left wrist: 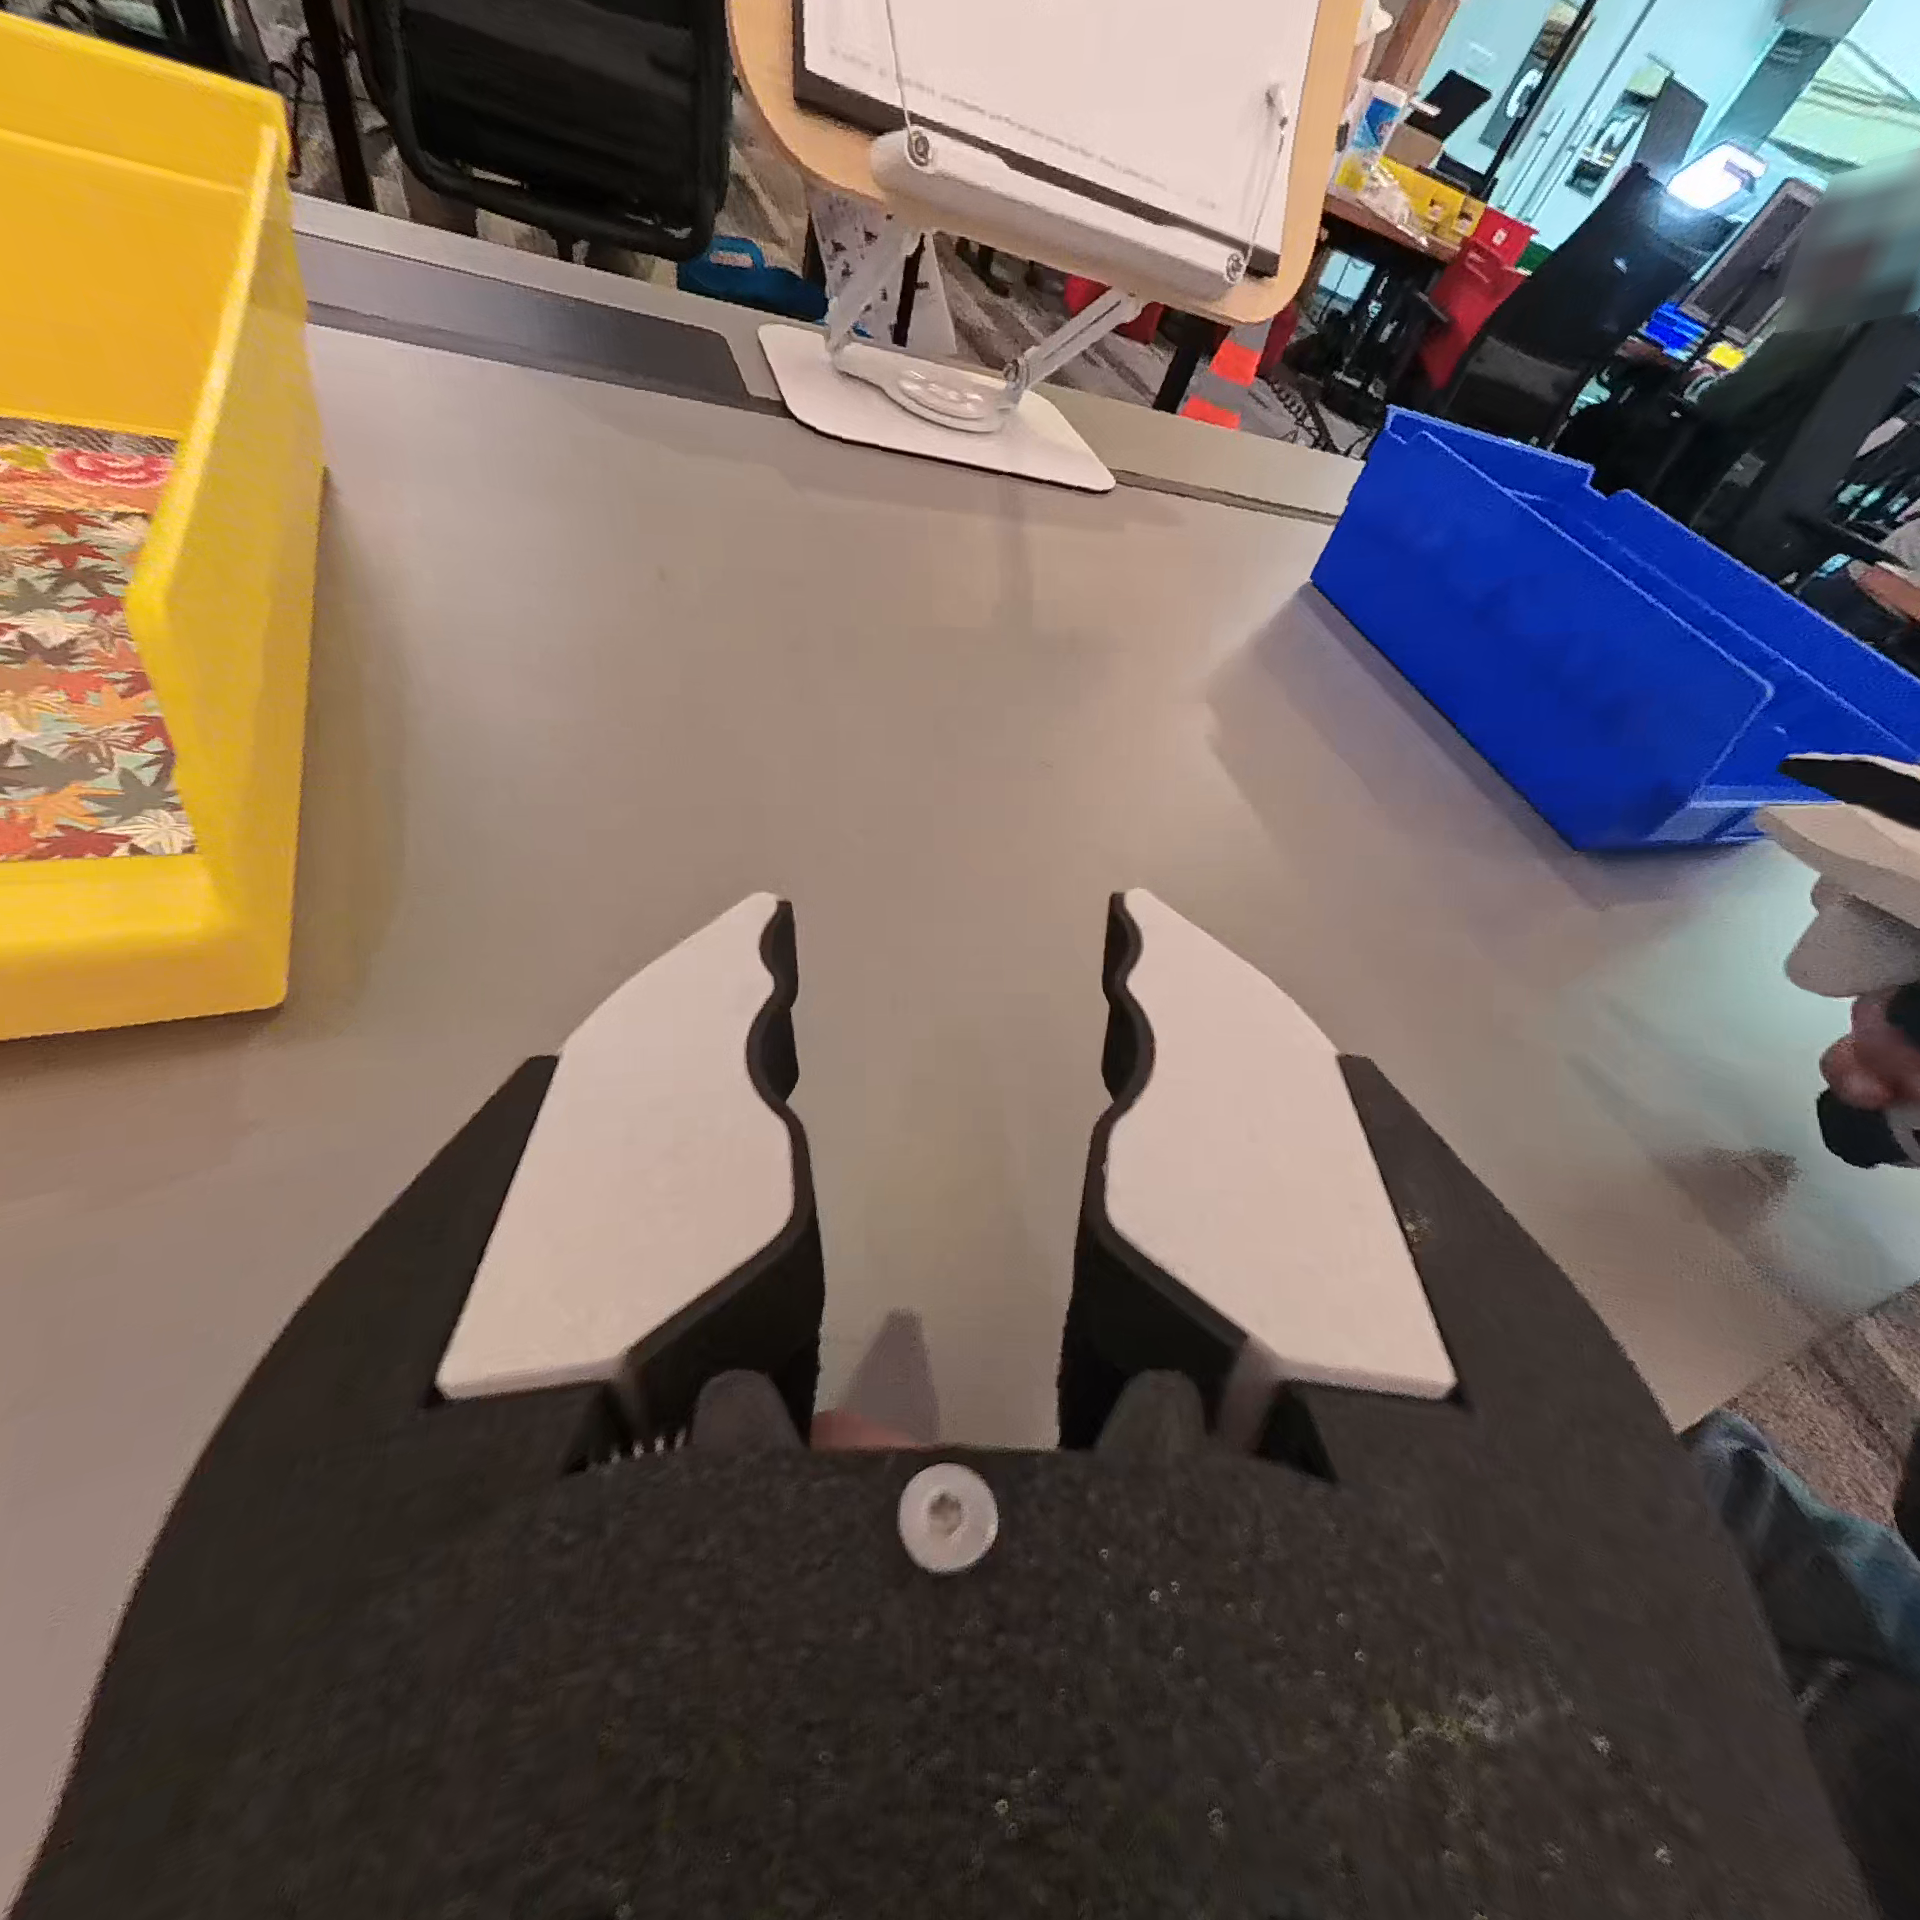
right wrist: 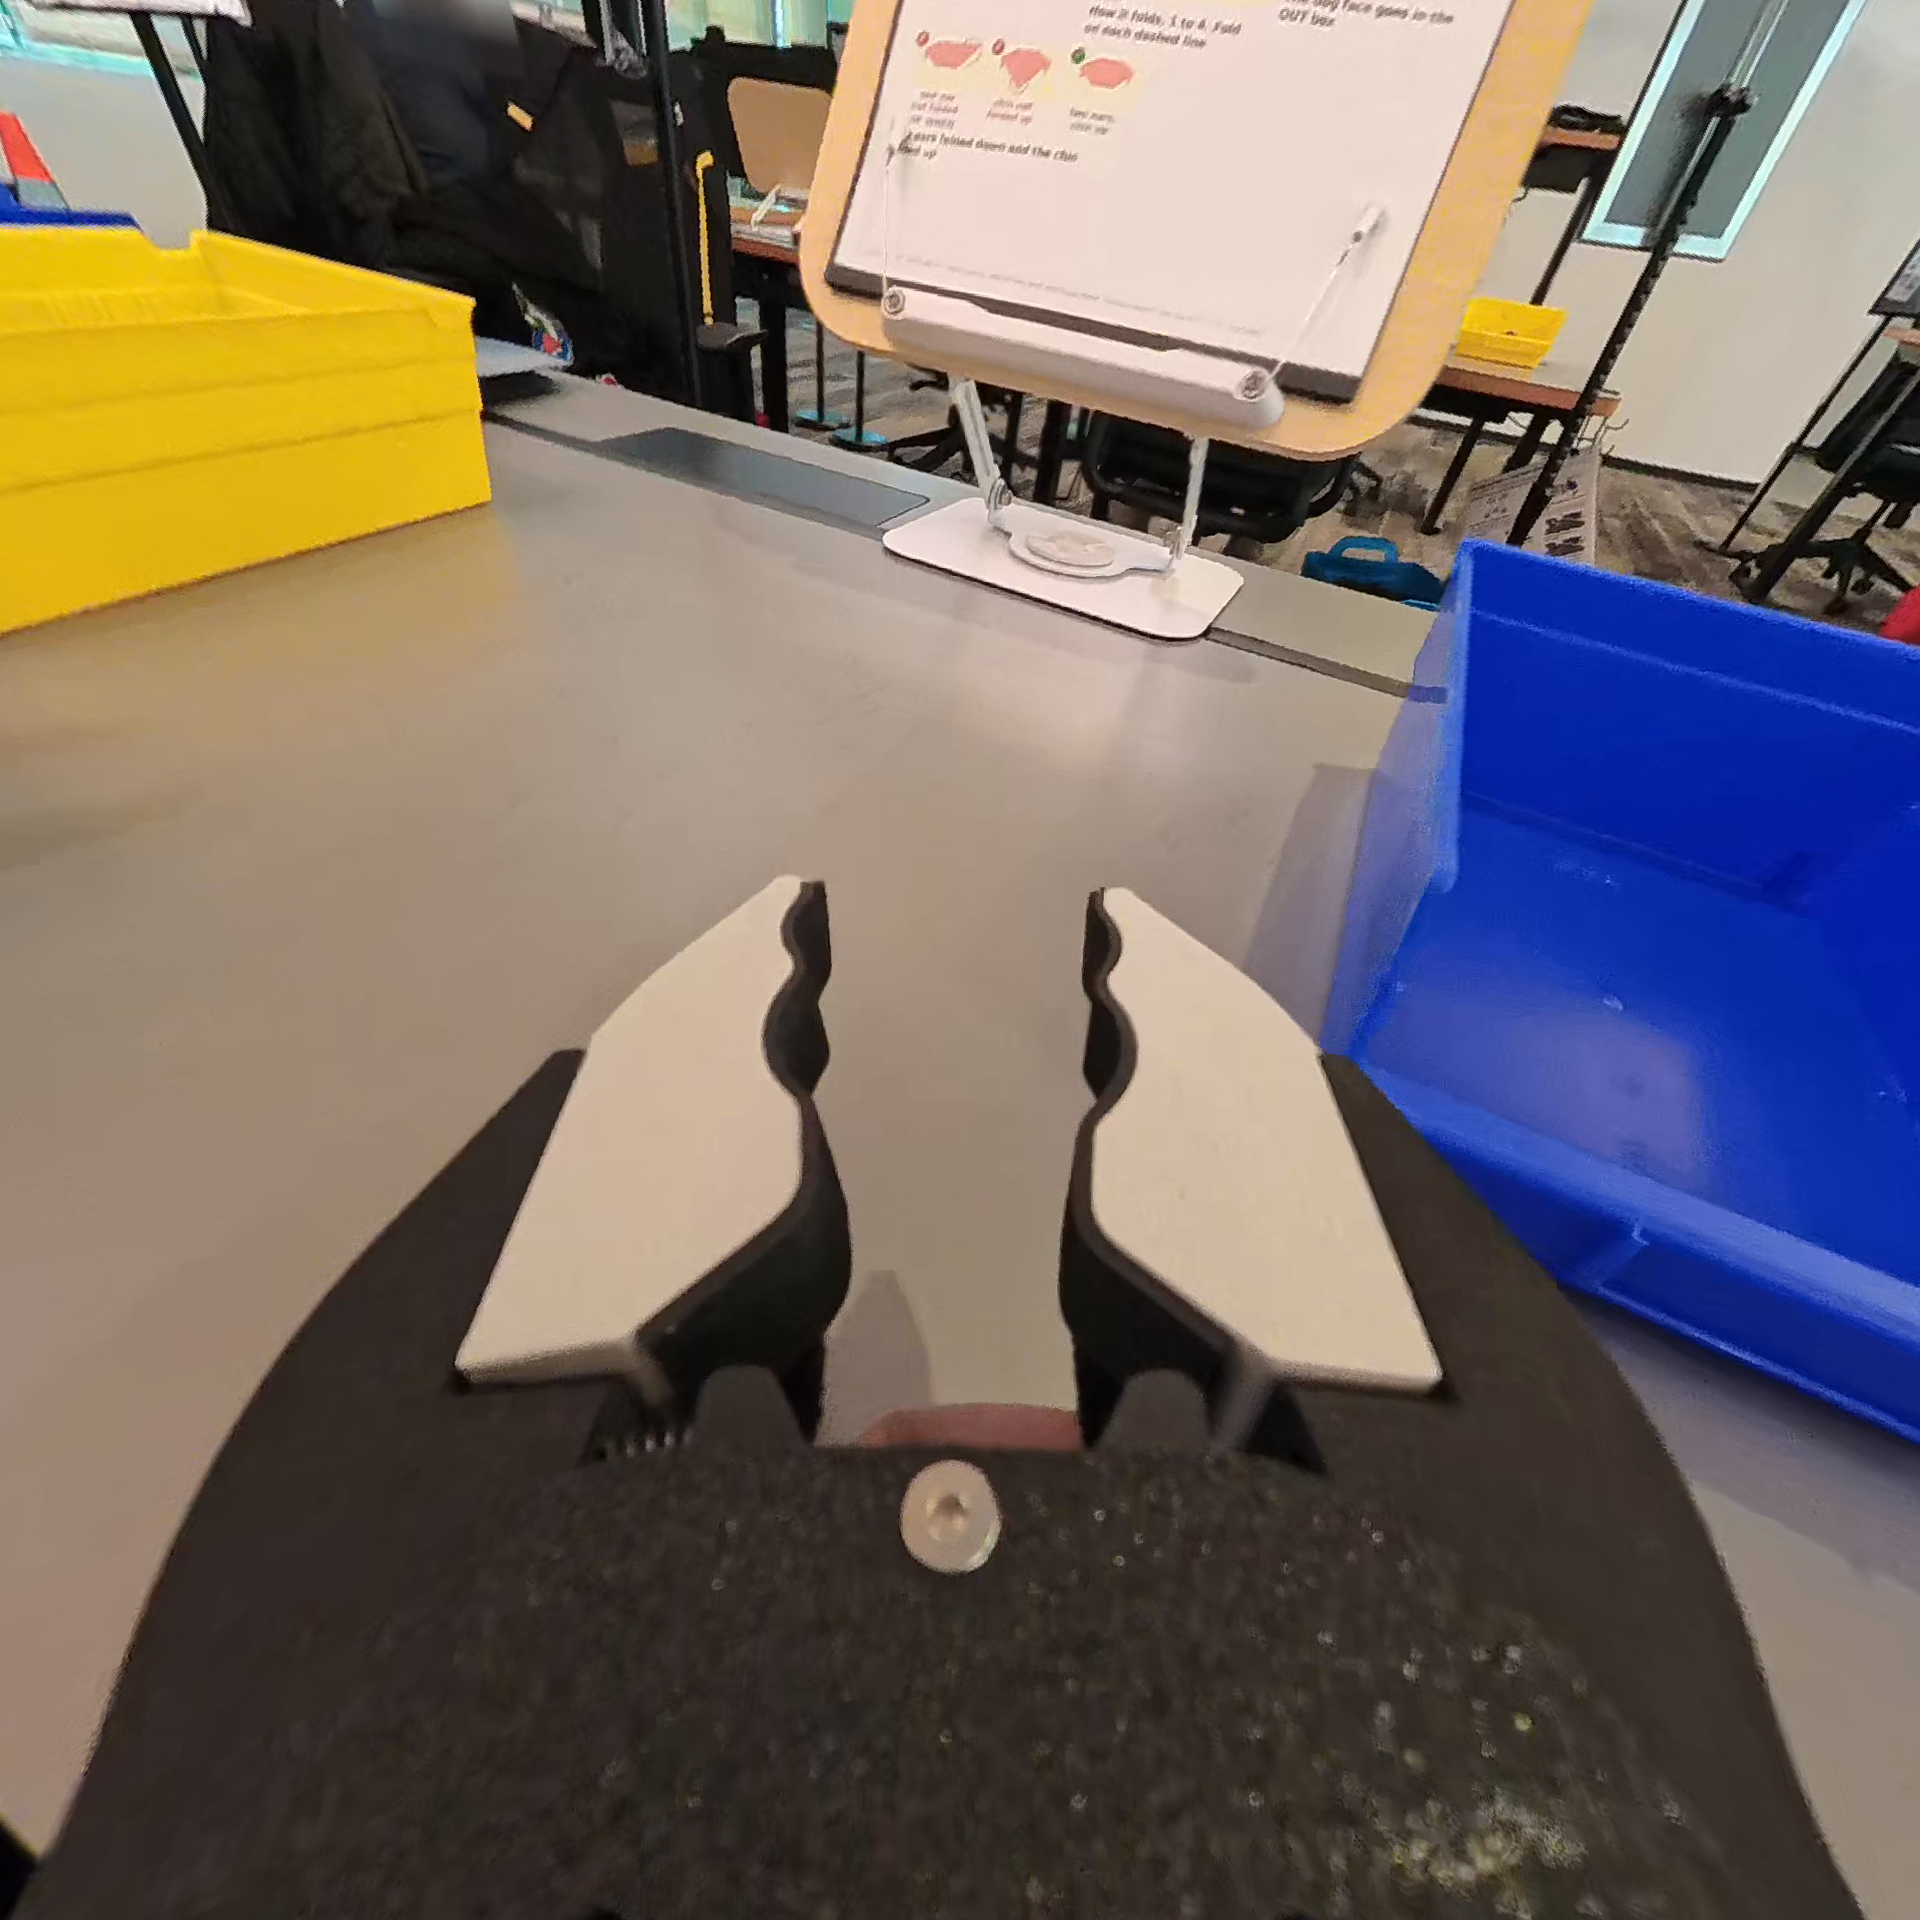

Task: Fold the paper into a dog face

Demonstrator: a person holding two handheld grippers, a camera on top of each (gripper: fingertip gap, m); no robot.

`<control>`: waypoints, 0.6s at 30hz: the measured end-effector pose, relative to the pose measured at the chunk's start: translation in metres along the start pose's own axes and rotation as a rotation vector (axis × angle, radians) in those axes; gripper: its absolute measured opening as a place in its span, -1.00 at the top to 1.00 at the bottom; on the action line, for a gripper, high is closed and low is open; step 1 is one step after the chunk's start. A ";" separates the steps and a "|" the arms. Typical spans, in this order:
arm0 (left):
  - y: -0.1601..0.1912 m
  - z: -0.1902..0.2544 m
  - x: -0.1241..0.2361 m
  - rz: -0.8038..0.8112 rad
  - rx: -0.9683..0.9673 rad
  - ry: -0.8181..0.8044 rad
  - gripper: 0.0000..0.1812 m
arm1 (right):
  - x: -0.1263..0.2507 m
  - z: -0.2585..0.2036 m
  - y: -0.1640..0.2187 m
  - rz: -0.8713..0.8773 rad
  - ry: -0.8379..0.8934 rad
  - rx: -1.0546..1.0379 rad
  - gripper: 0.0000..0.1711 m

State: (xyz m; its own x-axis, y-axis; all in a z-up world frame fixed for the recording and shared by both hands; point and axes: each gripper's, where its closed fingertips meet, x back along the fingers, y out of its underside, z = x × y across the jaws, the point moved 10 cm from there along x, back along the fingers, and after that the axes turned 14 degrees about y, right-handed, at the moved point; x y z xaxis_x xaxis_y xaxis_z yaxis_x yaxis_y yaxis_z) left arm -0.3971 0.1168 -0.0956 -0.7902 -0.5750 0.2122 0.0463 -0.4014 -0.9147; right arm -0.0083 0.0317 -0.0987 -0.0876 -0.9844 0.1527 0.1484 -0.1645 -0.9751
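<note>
Patterned paper (left wrist: pixel 73 665) with coloured leaves lies inside the yellow bin (left wrist: pixel 223 623) at the left of the left wrist view. My left gripper (left wrist: pixel 948 914) is open and empty above the bare grey table (left wrist: pixel 831 675), to the right of that bin. My right gripper (right wrist: pixel 954 899) is open and empty over the table, just left of the blue bin (right wrist: pixel 1621 997). The yellow bin (right wrist: pixel 239 416) also shows at the far left of the right wrist view; its inside is hidden there. The right gripper's edge (left wrist: pixel 1860 831) and a hand show at the right of the left wrist view.
A stand (right wrist: pixel 1070 551) holding an instruction sheet (right wrist: pixel 1143 166) stands at the table's far edge, also seen in the left wrist view (left wrist: pixel 945 405). The blue bin (left wrist: pixel 1558 665) looks empty. Chairs, desks and racks fill the room behind.
</note>
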 end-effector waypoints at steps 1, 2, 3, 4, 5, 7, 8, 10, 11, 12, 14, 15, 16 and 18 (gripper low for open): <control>0.001 0.000 0.000 -0.004 -0.006 0.005 0.37 | -0.001 -0.001 0.001 -0.003 0.002 0.015 0.46; 0.002 0.000 -0.001 -0.009 -0.014 0.006 0.34 | -0.002 -0.002 0.002 -0.008 -0.002 0.025 0.46; 0.003 -0.001 -0.001 -0.014 -0.022 0.007 0.31 | -0.003 -0.004 0.002 -0.012 -0.011 0.028 0.45; 0.003 -0.001 0.000 -0.013 -0.027 0.006 0.31 | -0.004 -0.005 0.003 -0.016 -0.020 0.029 0.46; 0.003 -0.002 0.000 -0.010 -0.029 0.008 0.31 | -0.004 -0.006 0.003 -0.021 -0.027 0.029 0.45; 0.002 -0.003 0.001 -0.007 -0.019 0.022 0.29 | -0.005 -0.008 0.003 -0.025 -0.034 0.033 0.45; 0.001 -0.004 0.002 -0.009 -0.010 0.035 0.29 | -0.005 -0.009 0.003 -0.026 -0.038 0.036 0.45; -0.003 -0.003 0.004 -0.016 0.003 0.077 0.29 | -0.005 -0.010 0.003 -0.027 -0.044 0.040 0.45; -0.009 -0.003 0.007 -0.019 -0.009 0.091 0.29 | -0.005 -0.011 0.003 -0.032 -0.047 0.041 0.45; -0.017 -0.005 0.013 -0.028 -0.046 0.094 0.29 | -0.005 -0.011 0.003 -0.034 -0.051 0.041 0.45; -0.042 -0.017 0.029 -0.083 -0.178 0.044 0.28 | -0.005 -0.012 0.003 -0.038 -0.061 0.043 0.45; -0.057 -0.027 0.039 -0.115 -0.248 0.003 0.28 | -0.005 -0.012 0.004 -0.039 -0.066 0.044 0.45; -0.072 -0.038 0.048 -0.143 -0.313 -0.044 0.29 | -0.005 -0.013 0.004 -0.041 -0.073 0.047 0.45; -0.099 -0.065 0.064 -0.205 -0.439 -0.152 0.32 | -0.005 -0.014 0.004 -0.043 -0.083 0.053 0.45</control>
State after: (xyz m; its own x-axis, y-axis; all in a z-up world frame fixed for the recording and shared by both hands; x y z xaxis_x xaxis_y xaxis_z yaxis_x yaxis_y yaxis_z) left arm -0.4919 0.1661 -0.0136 -0.6568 -0.6258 0.4207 -0.3877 -0.1983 -0.9002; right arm -0.0211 0.0366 -0.1057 -0.0137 -0.9777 0.2095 0.1982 -0.2080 -0.9578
